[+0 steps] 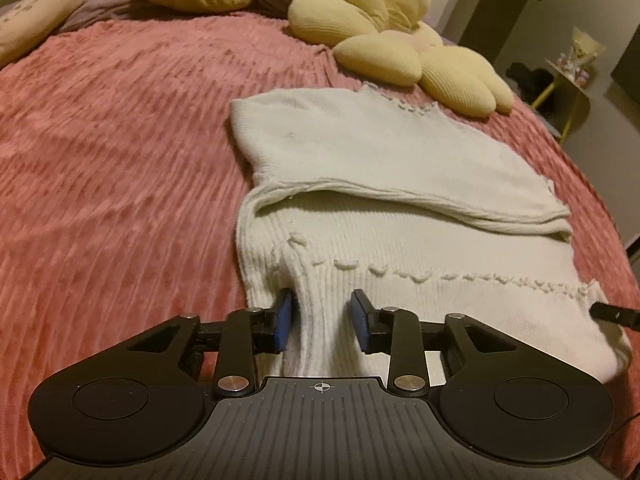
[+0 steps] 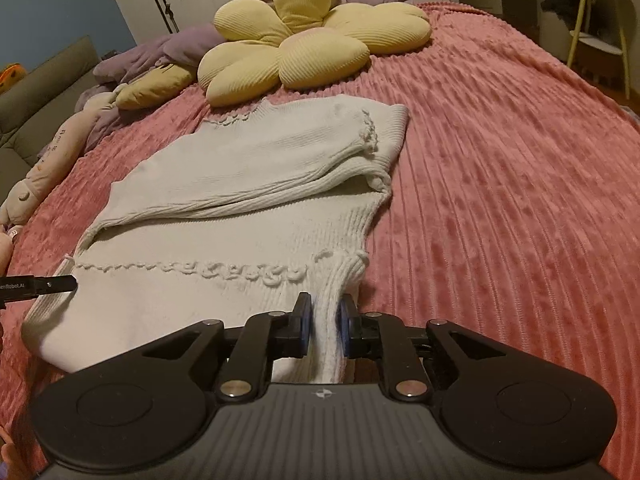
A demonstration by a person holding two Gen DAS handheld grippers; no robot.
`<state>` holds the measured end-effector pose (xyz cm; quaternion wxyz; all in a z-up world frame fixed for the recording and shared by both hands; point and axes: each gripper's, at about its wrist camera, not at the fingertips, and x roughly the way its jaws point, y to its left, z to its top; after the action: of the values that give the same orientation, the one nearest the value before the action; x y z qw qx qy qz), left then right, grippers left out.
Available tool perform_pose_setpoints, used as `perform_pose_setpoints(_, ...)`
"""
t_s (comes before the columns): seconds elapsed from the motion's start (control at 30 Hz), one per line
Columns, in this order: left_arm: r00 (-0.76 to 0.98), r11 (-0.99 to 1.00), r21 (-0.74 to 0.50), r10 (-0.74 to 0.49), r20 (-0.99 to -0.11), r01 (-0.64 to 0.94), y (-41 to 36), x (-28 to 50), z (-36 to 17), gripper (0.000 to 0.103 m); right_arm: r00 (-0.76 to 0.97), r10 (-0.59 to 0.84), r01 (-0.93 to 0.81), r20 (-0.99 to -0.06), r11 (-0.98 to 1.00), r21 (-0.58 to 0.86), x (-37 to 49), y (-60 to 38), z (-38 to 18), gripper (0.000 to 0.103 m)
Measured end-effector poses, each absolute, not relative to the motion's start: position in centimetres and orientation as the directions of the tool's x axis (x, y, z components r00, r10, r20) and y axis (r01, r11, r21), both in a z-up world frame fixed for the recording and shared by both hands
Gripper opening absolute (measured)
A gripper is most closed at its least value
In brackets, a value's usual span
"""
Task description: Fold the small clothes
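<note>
A white ribbed knit sweater (image 1: pixel 380 200) lies on the pink bedspread with both sleeves folded across its body; it also shows in the right wrist view (image 2: pixel 224 216). My left gripper (image 1: pixel 322 322) is at the near left hem corner, its blue pads either side of a pinched ridge of hem with a gap on the right side. My right gripper (image 2: pixel 325 324) is shut on a bunched ridge of the near right hem corner. The right gripper's tip (image 1: pixel 612 314) shows at the left view's right edge, and the left gripper's tip (image 2: pixel 44 285) at the right view's left edge.
A yellow flower-shaped cushion (image 1: pixel 404 44) lies just beyond the sweater's collar, also in the right wrist view (image 2: pixel 304 40). Purple bedding (image 2: pixel 160 52) and a pale plush toy (image 2: pixel 52 152) lie at the far left. A small yellow-legged side table (image 2: pixel 600 20) stands off the bed's right.
</note>
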<state>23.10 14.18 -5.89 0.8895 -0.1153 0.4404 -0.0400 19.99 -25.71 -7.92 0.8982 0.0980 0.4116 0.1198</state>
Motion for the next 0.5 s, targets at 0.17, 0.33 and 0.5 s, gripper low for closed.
perform_pose_setpoints(0.17, 0.638, 0.978, -0.208, -0.146, -0.756, -0.023, 14.1, 22.6, -4.3, 0.010, 0.654, 0.275, -0.167, -0.705, 0.961, 0.220, 19.8, -25.0, -7.4, 0.008)
perform_pose_setpoints(0.33, 0.737, 0.980, -0.198, -0.145, -0.660, 0.015, 14.3, 22.3, 0.1, 0.010, 0.734, 0.293, -0.189, -0.613, 0.955, 0.231, 19.9, -25.3, -4.4, 0.008)
perform_pose_setpoints(0.5, 0.801, 0.983, -0.185, -0.108, -0.588, -0.003, 14.5, 25.7, 1.9, 0.010, 0.795, 0.261, -0.187, -0.547, 0.964, 0.188, 22.9, -24.6, -2.4, 0.008)
